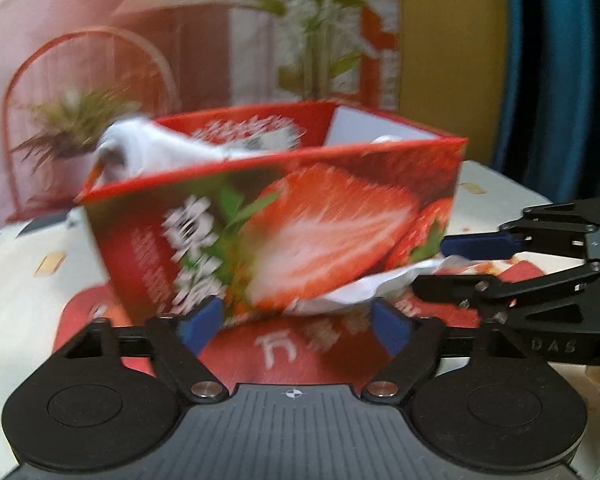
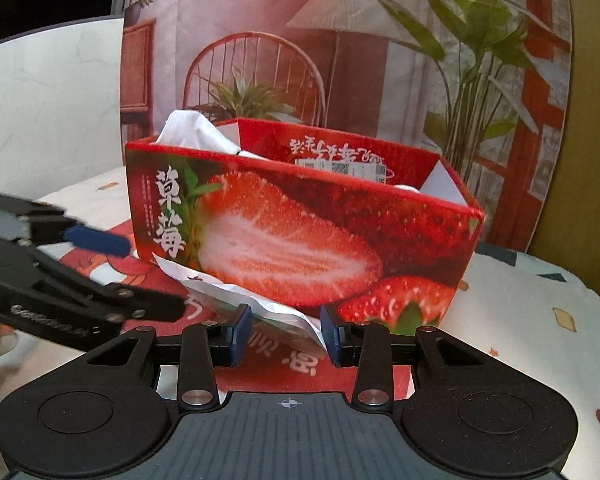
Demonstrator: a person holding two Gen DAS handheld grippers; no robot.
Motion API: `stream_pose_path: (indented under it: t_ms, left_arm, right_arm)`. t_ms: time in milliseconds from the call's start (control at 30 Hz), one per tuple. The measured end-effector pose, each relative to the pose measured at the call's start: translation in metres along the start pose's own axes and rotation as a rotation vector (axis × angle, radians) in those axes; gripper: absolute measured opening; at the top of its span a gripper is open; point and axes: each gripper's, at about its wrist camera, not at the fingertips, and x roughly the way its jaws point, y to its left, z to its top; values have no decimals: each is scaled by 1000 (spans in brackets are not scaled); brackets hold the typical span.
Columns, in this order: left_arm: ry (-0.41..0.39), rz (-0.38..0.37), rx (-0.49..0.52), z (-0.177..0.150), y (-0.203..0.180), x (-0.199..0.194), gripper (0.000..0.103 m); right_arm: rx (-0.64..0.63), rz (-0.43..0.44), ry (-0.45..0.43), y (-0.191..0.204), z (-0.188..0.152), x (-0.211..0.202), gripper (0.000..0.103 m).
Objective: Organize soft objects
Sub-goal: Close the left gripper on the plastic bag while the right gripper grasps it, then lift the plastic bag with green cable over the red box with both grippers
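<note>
The strawberry box (image 2: pixel 300 220) stands open-topped on the patterned tablecloth (image 2: pixel 540 300), in front of a printed backdrop (image 2: pixel 340 40) showing a chair, a lamp and plants. White cloth (image 2: pixel 196 130) bulges over the box's rear left corner. A flat white packet (image 2: pixel 256 304) lies at the foot of the box's front wall, partly tucked under it.

The right gripper (image 2: pixel 286 334) is partly closed, its blue pads on either side of the packet's near end; the right pad appears to touch the packet, but whether both pads press on it cannot be told.

The left gripper (image 1: pixel 298 320) has wide-open jaws with nothing between them, just in front of the box and left of the packet (image 1: pixel 364 288)
</note>
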Motion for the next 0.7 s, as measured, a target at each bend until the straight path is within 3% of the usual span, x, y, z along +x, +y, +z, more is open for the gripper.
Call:
stream_pose_path:
  t_ms: [233,467,633,700]
  left_arm:
    - [-4,-92,42,4,-4,13,57]
    - [3,-119,25,5,0,29,54]
    - [7,-127,18,9,3,35,47]
    - [6,-134,15,11,3,37,45]
  right_arm:
    - [-34,14,-20,-12,2,-4,43]
    - [-121,19,6,-27,-2,11,54]
    - [-137,25,28,-34,-7,26,51]
    - [-95,34,25,-39,-8,30,43]
